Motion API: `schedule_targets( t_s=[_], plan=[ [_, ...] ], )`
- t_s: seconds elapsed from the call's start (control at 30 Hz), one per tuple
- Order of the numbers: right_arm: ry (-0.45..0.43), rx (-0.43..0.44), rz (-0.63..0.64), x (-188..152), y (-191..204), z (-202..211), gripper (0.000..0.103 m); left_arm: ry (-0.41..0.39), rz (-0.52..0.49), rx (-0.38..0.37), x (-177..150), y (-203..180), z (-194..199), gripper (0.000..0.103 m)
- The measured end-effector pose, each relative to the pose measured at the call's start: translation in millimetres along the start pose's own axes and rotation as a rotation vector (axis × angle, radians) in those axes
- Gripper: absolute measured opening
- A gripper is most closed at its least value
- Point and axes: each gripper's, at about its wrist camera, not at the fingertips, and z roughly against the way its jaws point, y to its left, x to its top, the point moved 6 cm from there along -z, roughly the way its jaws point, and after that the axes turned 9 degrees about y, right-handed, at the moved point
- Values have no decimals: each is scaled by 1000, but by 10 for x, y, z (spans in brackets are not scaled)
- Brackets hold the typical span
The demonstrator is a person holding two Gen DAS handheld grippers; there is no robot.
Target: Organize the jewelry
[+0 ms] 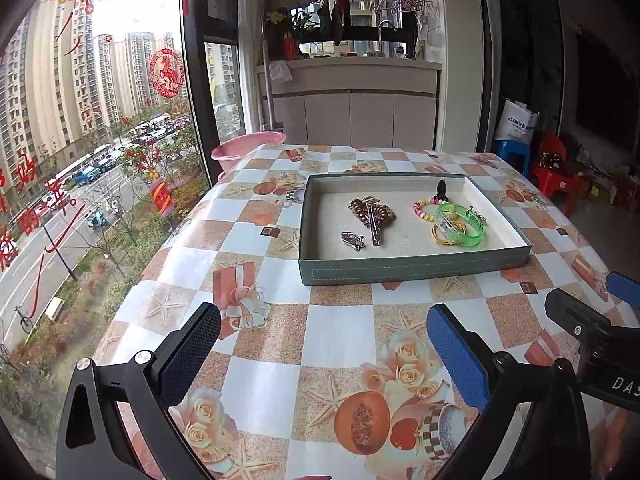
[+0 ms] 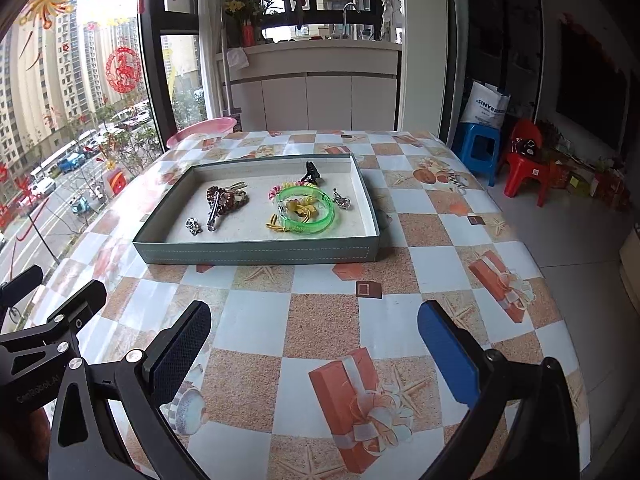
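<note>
Left wrist view shows the left gripper [image 1: 324, 356] with jaws wide apart and empty above the counter [image 1: 340, 320]; the right gripper [image 2: 314, 354] is the same. All jewelry lies in the tray [image 2: 256, 250]. The green bangle [image 2: 306, 210] lies over the yellow hair ties [image 2: 280, 224], so lifting it may drag them along.
</note>
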Motion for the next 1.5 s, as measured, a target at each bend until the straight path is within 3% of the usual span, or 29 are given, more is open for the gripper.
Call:
schedule_targets(
  t_s=[0.47,1.5],
  plan=[
    [19,-17,3,41,10,-173,103,80,33,-7,-35,38,-286,103],
    [17,-7,15,45,63,-173,103,83,18,-4,-46,5,-284,103]
  ],
)
